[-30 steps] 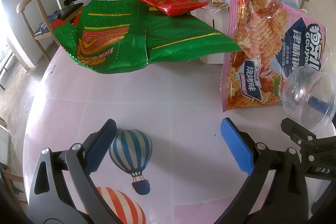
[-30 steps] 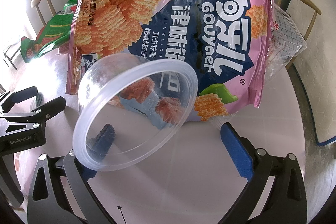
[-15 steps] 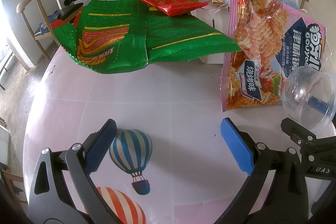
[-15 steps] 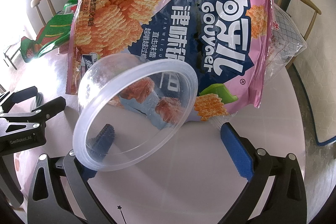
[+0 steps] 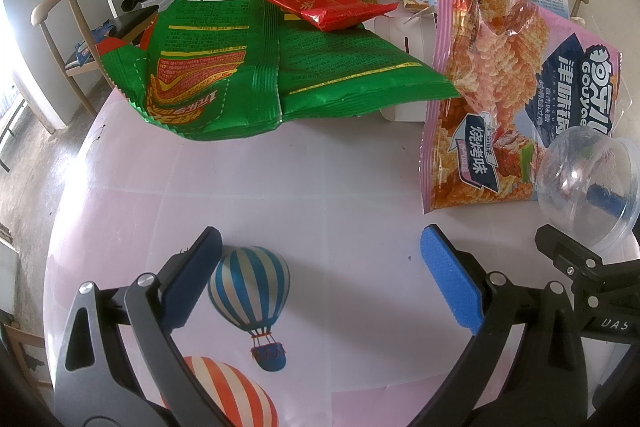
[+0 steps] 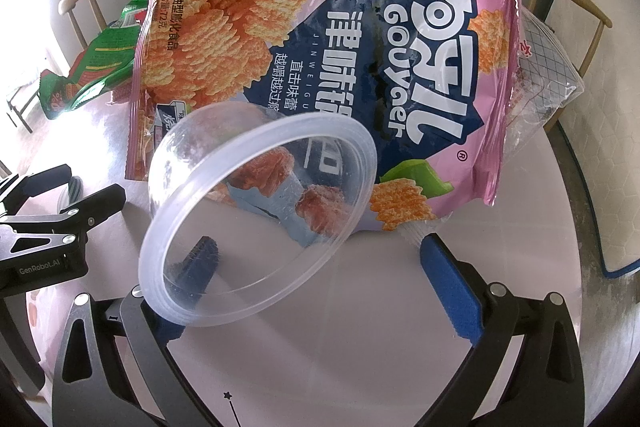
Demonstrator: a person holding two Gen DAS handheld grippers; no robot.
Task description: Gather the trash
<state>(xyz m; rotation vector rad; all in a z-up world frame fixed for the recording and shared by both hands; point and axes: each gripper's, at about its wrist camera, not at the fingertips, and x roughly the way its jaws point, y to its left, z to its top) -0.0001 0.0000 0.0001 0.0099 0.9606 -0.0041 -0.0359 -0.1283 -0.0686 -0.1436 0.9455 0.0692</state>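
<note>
Two hand-held grippers are ours to work with, and both stand spread wide; the left hand-held gripper [image 5: 320, 275] hovers empty over the counter [image 5: 320, 187], its blue pads well apart above a printed balloon [image 5: 250, 287]; the right hand-held gripper [image 6: 320, 267] is just as wide, yet a clear plastic cup [image 6: 260, 223] hangs tilted on its left finger, which pokes inside the mouth, so nothing is pinched; whether the cup also rests on the counter we cannot tell.

Just beyond the cup lies a pink chip bag [image 6: 320, 67], its near edge on the counter and its far part propped against something behind; a clear wrapper [image 6: 548, 75] sticks out beside it on the right. Further left a green bag [image 5: 260, 67] lies raised on what seems a white box [image 5: 400, 31], with a red packet [image 5: 320, 3] on top.

We judge the cup light, thin and slick; it would buckle under a hard squeeze and could slide off the finger, so the stiffer rim is the place to pinch. The bags look crinkly, floppy and light; a flat sealed edge should give the best hold, the puffy middle would slip.
</note>
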